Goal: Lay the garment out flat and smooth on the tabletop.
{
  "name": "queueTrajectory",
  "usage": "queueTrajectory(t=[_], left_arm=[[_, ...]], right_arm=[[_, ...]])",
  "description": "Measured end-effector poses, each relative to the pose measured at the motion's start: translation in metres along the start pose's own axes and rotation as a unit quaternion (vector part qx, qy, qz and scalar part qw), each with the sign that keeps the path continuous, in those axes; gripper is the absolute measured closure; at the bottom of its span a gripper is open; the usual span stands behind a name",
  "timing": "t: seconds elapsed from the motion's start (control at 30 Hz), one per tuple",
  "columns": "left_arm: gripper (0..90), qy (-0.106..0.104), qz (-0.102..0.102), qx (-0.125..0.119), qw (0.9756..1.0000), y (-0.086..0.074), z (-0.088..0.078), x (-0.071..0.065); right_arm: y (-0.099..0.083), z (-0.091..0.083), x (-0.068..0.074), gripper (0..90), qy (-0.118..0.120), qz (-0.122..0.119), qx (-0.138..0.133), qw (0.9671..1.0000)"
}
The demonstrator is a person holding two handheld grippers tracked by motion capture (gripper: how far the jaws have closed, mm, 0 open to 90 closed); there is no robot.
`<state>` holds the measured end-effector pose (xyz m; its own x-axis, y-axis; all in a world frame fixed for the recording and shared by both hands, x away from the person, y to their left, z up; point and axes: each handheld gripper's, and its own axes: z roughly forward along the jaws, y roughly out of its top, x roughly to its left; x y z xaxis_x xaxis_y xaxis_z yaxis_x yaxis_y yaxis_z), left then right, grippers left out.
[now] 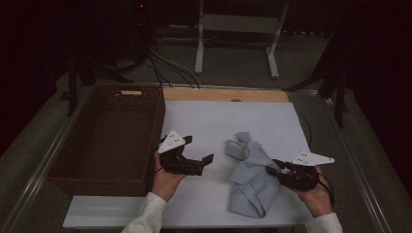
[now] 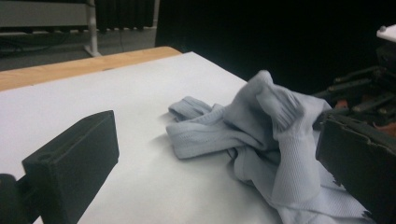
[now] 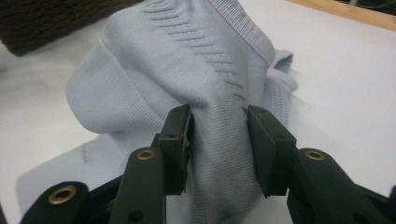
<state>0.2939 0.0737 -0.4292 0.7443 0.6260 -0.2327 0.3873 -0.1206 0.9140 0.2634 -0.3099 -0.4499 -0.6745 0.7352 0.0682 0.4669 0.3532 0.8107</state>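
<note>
A crumpled light blue knit garment (image 1: 252, 174) lies in a heap on the white tabletop (image 1: 214, 121), right of centre. My right gripper (image 1: 271, 168) comes in from the garment's right edge. In the right gripper view a raised fold of the garment (image 3: 196, 60) sits between the parted jaws of the right gripper (image 3: 218, 116), with the pads beside it and not squeezing it. My left gripper (image 1: 198, 148) hovers left of the heap, open wide and empty. The left gripper view looks across its own spread jaws (image 2: 217, 126) at the garment (image 2: 261, 130).
A large dark wicker basket (image 1: 155, 126) stands at the table's left, close beside my left hand. A wooden strip (image 1: 226, 94) runs along the far edge. Beyond the table are cables and a white stand's legs (image 1: 199, 53) on the floor.
</note>
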Motion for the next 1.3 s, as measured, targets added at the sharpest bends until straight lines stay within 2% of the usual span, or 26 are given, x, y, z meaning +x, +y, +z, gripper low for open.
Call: queueTrajectory(t=[0.17, 0.27, 0.53, 0.7, 0.83, 0.87, 0.97, 1.03, 1.13, 1.3], left_arm=[[0.2, -0.003, 0.001, 0.005, 1.0, -0.002, 0.003, -0.003], [0.2, -0.003, 0.0, 0.004, 1.0, -0.002, 0.003, -0.003], [0.2, -0.005, 0.002, 0.007, 1.0, -0.003, 0.005, -0.003], [0.2, -0.004, 0.002, 0.007, 1.0, -0.003, 0.005, -0.003], [0.2, -0.002, 0.0, 0.005, 1.0, -0.003, 0.004, -0.002], [0.2, -0.002, 0.0, 0.005, 1.0, -0.003, 0.004, -0.002], [0.2, -0.002, 0.0, 0.005, 1.0, -0.003, 0.004, -0.002], [0.2, -0.003, 0.0, 0.006, 1.0, -0.003, 0.005, -0.002], [0.2, -0.002, 0.0, 0.007, 1.0, -0.003, 0.005, -0.001], [0.2, -0.002, 0.0, 0.007, 1.0, -0.004, 0.005, -0.002]], right_arm=[[-0.003, -0.004, -0.005, 61.2, -0.027, 0.005, 0.009, 0.9996], [-0.006, -0.006, -0.007, 64.4, -0.043, 0.005, 0.018, 0.9989], [-0.012, -0.009, -0.011, 76.9, -0.054, -0.002, 0.048, 0.9974], [-0.015, -0.013, -0.016, 77.4, -0.065, 0.016, 0.054, 0.9963], [-0.019, -0.014, -0.021, 75.1, -0.074, 0.03, 0.061, 0.9949], [-0.022, -0.015, -0.023, 70.9, -0.089, 0.037, 0.07, 0.9929], [-0.025, -0.017, -0.028, 67.3, -0.123, 0.052, 0.078, 0.9879], [-0.026, -0.02, -0.032, 63.6, -0.138, 0.067, 0.071, 0.9856], [-0.025, -0.026, -0.034, 58.5, -0.133, 0.081, 0.051, 0.9865], [-0.021, -0.027, -0.033, 50.2, -0.129, 0.085, 0.037, 0.9873]])
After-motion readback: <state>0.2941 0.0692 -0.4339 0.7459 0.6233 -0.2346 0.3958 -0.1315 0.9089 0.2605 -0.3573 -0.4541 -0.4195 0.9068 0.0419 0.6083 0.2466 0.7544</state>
